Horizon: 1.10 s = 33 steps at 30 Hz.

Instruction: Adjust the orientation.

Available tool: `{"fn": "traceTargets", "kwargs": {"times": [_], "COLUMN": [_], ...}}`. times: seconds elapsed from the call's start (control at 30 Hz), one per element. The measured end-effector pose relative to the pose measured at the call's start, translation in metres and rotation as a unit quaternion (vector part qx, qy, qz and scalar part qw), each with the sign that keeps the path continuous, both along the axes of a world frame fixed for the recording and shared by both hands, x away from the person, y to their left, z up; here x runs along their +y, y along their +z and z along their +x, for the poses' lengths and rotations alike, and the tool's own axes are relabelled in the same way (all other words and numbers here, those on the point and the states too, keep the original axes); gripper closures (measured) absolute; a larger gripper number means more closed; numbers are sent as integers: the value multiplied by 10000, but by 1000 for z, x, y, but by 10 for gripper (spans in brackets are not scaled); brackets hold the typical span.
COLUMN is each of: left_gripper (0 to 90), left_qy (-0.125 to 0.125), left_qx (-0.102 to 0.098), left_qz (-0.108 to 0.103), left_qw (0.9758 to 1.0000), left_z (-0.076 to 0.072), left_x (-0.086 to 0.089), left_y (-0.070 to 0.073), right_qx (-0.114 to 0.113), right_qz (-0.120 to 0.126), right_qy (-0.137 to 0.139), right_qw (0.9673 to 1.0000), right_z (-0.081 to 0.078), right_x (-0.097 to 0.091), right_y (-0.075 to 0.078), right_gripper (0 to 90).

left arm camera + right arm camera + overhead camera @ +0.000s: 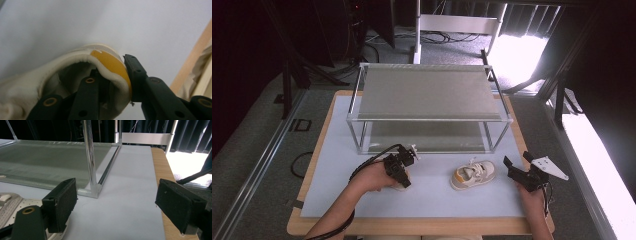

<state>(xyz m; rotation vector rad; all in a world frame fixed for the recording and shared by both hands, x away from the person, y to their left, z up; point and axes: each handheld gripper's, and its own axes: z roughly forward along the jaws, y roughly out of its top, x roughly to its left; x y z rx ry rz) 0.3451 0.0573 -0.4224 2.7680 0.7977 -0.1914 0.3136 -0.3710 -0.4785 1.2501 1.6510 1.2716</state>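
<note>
A: Any brand or writing legible?
B: None readable. The left gripper (pixel 113 82) is clamped on the heel collar of a cream shoe (pixel 75 75) on the table mat (pixel 432 192); the right gripper (pixel 117 205) gapes wide, holding nothing

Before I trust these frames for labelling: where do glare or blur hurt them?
High view: daylight blows out the floor at top right; the shoe stays readable. Left gripper view: the held shoe and the left tongs are soft, too near. Right gripper view: its pads blur; rack post sharp.
</note>
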Motion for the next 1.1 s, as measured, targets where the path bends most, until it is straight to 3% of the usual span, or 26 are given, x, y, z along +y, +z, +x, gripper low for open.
{"fn": "traceTargets", "kwargs": {"times": [0.2, 0.3, 0.33, 0.37, 0.4, 0.43, 0.47, 0.5, 0.53, 0.6, 0.63, 0.67, 0.7, 0.87, 0.9, 0.97, 1.0, 1.1], "left_gripper": [787, 790, 791, 793, 793, 794, 794, 793, 793, 791, 792, 791, 791, 784, 765, 766, 764, 757], "left_qy": [-397, -549, -784, -784, -1067, -1067, -1446, -1446, -1646, -1790, -1995, -1995, -2144, -2568, -2581, -2626, -2574, -2592], "left_qx": [-82, -81, -111, -111, -200, -200, -270, -270, -247, -205, -227, -227, -258, -251, -166, -176, -165, -214], "left_qz": [-220, -234, -168, -168, -83, -83, -45, -45, -38, -30, 2, 2, 39, 235, 417, 408, 385, 354], "left_qw": [9989, 9982, 9967, 9967, 9941, 9941, 9891, 9891, 9860, 9836, 9796, 9796, 9764, 9659, 9651, 9639, 9654, 9649], "left_z": [-6, -8, -12, -12, -17, -17, -23, -23, -26, -29, -34, -34, -36, -42, -45, -46, -45, -45], "left_x": [0, -3, -8, -8, -14, -14, -18, -18, -20, -23, -27, -27, -27, -25, -25, -25, -24, -23], "left_y": [9, 13, 15, 15, 17, 17, 19, 19, 20, 20, 19, 19, 18, 11, 4, 1, 2, 1], "right_qx": [3, 3, 4, 4, 3, 3, 0, 0, 1, -3, -2, -2, -2, -9, -6, -4, -2, -1], "right_qz": [-5, 1, 2, 2, 2, 2, -4, -4, 1, 7, 8, 7, 7, 16, 17, 17, 9, -2], "right_qy": [-1, -2, -1, -1, -1, -1, 6, 6, 6, 7, 7, 8, 8, 13, 12, 14, 15, 10], "right_qw": [10000, 10000, 10000, 10000, 10000, 10000, 10000, 10000, 10000, 10000, 10000, 10000, 10000, 10000, 10000, 10000, 10000, 10000], "right_z": [0, 0, 0, 0, 0, 0, 0, 0, 0, 0, 0, 0, 0, 0, 0, 0, 0, 0], "right_x": [0, 0, 0, 0, 0, 0, 0, 0, 0, 0, 0, 0, 0, 0, 0, 0, 0, 0], "right_y": [0, 0, 0, 0, 0, 0, 0, 0, 0, 0, 0, 0, 0, 0, 0, 0, 0, 0], "right_gripper": [170, 170, 170, 170, 170, 170, 170, 170, 170, 170, 169, 170, 170, 170, 170, 170, 170, 169]}}
